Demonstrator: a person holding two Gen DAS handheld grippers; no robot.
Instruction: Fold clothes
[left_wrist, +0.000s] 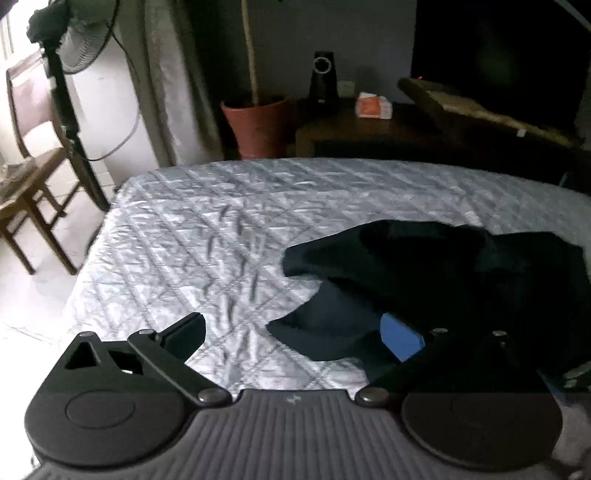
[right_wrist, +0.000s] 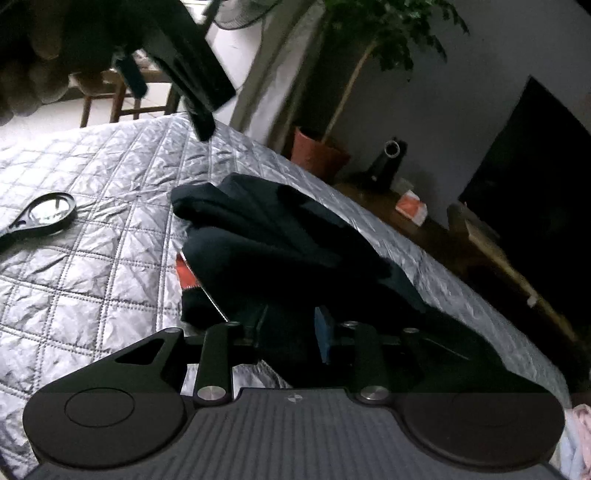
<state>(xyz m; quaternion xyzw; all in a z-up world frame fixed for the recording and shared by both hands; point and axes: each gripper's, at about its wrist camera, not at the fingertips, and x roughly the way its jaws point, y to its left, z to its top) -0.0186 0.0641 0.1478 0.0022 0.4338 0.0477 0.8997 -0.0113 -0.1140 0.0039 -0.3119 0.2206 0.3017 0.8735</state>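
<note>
A dark navy garment (left_wrist: 424, 273) lies bunched on a silver quilted bed cover (left_wrist: 221, 221). My left gripper (left_wrist: 299, 336) is open, its left finger over the bare cover and its blue-padded right finger (left_wrist: 400, 339) at the garment's near edge. In the right wrist view the garment (right_wrist: 280, 236) shows a red and white label (right_wrist: 184, 273) at its left edge. My right gripper (right_wrist: 291, 332) is shut on a fold of the garment, dark cloth filling the gap beside its blue pad (right_wrist: 325, 336). The left gripper (right_wrist: 192, 81) hangs above the bed at top left.
A black magnifying glass (right_wrist: 44, 216) lies on the cover at left. Beyond the bed stand a terracotta plant pot (left_wrist: 258, 125), a dark low cabinet (left_wrist: 369, 133) with an orange-and-white packet (left_wrist: 373, 105), a standing fan (left_wrist: 74, 74) and a wooden chair (left_wrist: 33, 177).
</note>
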